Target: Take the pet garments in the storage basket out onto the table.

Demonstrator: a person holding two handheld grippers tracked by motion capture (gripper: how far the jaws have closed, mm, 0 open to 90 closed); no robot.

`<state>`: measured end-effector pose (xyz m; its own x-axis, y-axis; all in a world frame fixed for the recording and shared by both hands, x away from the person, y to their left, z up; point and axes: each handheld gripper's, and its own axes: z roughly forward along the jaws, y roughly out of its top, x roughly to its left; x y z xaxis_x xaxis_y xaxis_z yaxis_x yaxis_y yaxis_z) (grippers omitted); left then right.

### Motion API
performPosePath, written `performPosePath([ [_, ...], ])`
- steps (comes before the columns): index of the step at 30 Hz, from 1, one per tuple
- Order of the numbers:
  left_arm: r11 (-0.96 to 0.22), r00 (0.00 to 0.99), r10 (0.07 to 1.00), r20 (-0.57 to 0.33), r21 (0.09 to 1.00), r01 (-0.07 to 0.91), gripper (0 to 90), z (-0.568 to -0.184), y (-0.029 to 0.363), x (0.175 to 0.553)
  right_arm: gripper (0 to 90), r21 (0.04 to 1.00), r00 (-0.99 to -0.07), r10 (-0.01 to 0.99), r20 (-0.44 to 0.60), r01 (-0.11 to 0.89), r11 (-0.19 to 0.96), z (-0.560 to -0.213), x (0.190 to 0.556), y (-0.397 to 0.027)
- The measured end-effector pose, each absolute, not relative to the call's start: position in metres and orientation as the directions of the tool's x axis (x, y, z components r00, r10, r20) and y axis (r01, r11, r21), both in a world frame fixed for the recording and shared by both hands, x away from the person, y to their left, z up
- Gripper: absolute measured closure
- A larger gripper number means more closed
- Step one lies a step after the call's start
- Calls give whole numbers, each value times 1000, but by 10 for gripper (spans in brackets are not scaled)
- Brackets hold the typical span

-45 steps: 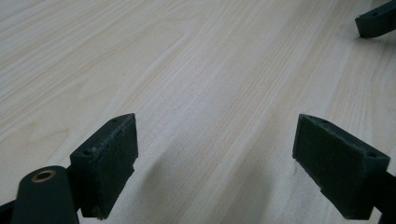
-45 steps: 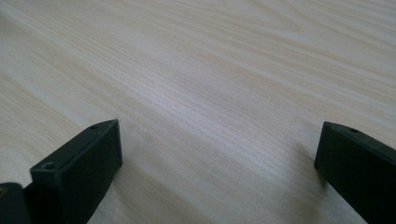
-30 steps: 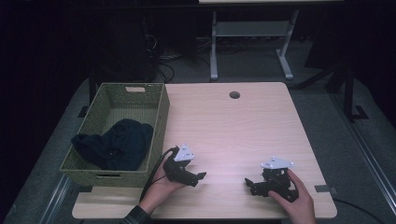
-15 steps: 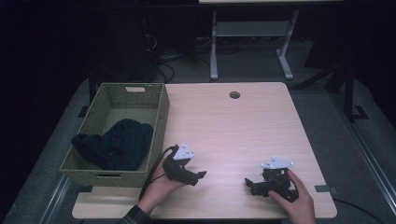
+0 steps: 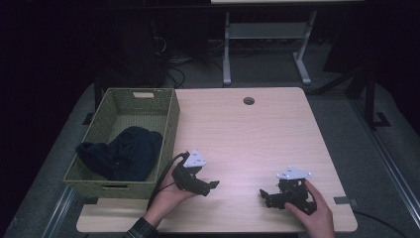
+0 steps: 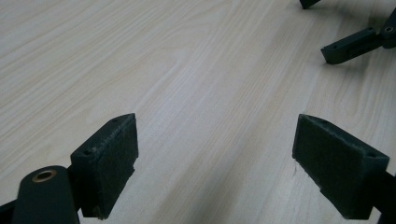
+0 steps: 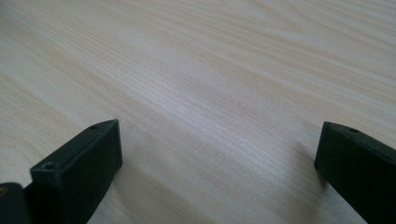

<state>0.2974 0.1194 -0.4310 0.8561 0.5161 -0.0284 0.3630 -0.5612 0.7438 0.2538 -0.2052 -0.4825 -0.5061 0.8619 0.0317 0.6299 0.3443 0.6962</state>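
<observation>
Near the front edge of the pale wooden table, each of the person's hands holds a black gripper low over the wood. My left gripper points right, with its jaws wide apart and nothing between them. My right gripper points left toward it, and it is also open and empty. In the left gripper view, the right gripper's jaws show at the upper right. A gap of bare wood separates the two grippers.
A green woven basket stands along the table's left side with a dark cloth heaped inside. A round cable hole sits near the far edge. Beyond the table, a metal stand rests on the dark floor.
</observation>
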Motion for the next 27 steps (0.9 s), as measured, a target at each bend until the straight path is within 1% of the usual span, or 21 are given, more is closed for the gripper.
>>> performPosePath([
  [27,-534,869,494,-38,775,338,139,-402,119,302,4,696,-506,862,32,630,344,-483,254,-205],
])
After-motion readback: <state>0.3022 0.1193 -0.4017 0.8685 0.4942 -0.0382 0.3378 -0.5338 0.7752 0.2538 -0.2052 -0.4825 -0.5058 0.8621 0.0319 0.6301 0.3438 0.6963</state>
